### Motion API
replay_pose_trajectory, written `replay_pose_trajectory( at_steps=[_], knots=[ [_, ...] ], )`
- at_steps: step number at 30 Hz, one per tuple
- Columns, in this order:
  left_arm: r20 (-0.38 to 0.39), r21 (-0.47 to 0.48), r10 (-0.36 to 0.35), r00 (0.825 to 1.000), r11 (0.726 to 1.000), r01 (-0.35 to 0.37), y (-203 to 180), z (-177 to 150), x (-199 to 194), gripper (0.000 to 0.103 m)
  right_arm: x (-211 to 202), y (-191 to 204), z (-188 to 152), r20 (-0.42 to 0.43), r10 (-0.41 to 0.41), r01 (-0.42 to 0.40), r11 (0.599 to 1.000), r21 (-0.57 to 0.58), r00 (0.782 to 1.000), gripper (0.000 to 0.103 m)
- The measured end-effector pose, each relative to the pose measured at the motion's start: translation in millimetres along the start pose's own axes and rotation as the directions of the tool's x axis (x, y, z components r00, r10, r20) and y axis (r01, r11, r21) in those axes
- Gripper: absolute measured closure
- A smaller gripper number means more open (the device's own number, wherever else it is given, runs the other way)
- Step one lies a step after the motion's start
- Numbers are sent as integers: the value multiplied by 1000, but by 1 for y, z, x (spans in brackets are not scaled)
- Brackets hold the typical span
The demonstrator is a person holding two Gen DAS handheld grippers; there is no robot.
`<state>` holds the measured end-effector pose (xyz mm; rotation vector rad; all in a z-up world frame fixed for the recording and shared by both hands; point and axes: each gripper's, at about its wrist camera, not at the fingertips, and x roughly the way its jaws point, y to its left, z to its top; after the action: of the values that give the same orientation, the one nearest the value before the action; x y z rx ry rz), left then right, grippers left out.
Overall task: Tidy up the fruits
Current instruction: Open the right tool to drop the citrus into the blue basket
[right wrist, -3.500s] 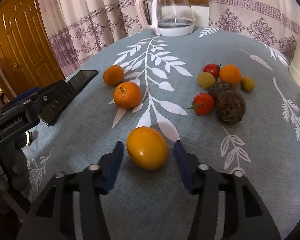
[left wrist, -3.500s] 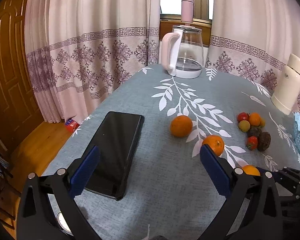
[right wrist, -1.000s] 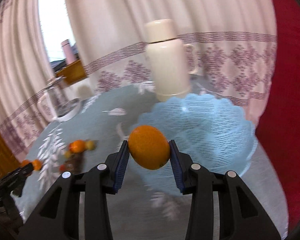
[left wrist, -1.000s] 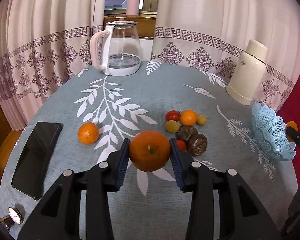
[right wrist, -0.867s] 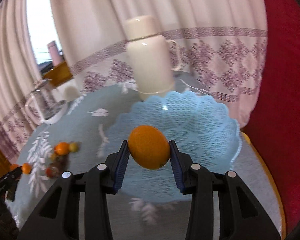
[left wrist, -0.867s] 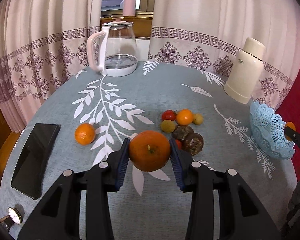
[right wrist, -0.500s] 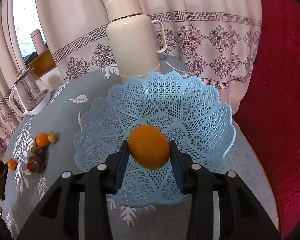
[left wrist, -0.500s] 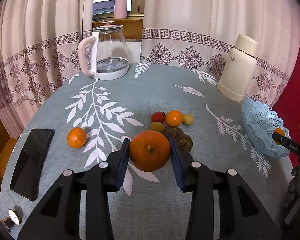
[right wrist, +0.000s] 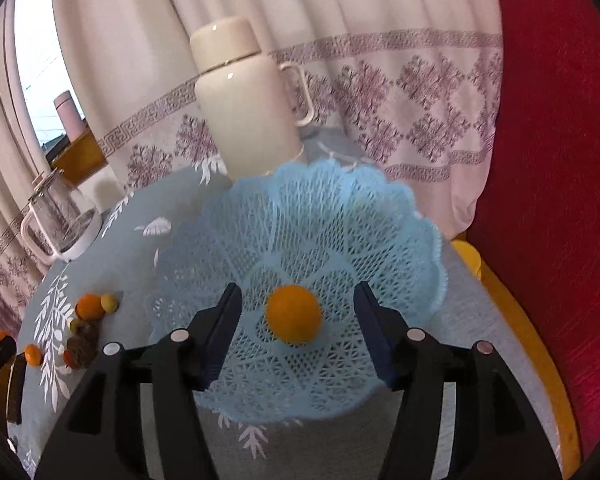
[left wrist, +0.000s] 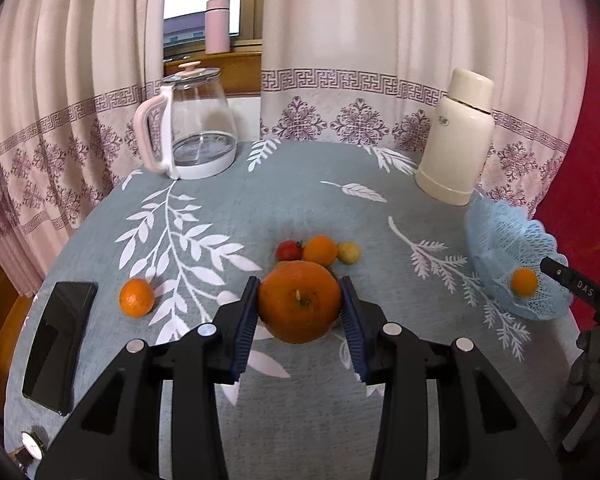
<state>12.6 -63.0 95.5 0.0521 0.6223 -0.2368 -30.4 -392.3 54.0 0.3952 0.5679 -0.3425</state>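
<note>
Two grippers busy: right gripper [right wrist: 296, 332] opening, jaws clear of the orange [right wrist: 293, 314] dropped in the basket [right wrist: 400, 216]; left gripper [left wrist: 300, 312] clenched on a tangerine [left wrist: 299, 301] above the counter [left wrist: 284, 184]. Next, probably: carry across, lower into basket, release gently.

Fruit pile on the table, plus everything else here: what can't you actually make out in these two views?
- Dark fruits in the pile: in the left wrist view, hidden behind the large orange held in the left gripper.
- Same pile in the right wrist view: too small and blurred to identify.
- Small round watch-like object, left wrist view: cut off by the fisheye edge.
</note>
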Motion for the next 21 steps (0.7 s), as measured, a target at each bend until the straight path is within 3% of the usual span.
replay_pose_trajectory(
  at_steps=[6, 12, 21],
  knots=[
    [13, 32, -42, 999, 999, 42, -22, 9, 0, 62, -12, -7, 3, 76, -53, 50, 998, 37, 996, 42],
    [17, 70, -133, 991, 989, 132, -55, 20, 6, 62, -25, -18, 4, 149, -94, 81, 992, 92, 984, 38],
    [-16, 140, -289, 957, 947, 289, -125, 25, 29, 62, -30, -32, 2, 169, -114, 87, 983, 160, 979, 38]
  ],
)
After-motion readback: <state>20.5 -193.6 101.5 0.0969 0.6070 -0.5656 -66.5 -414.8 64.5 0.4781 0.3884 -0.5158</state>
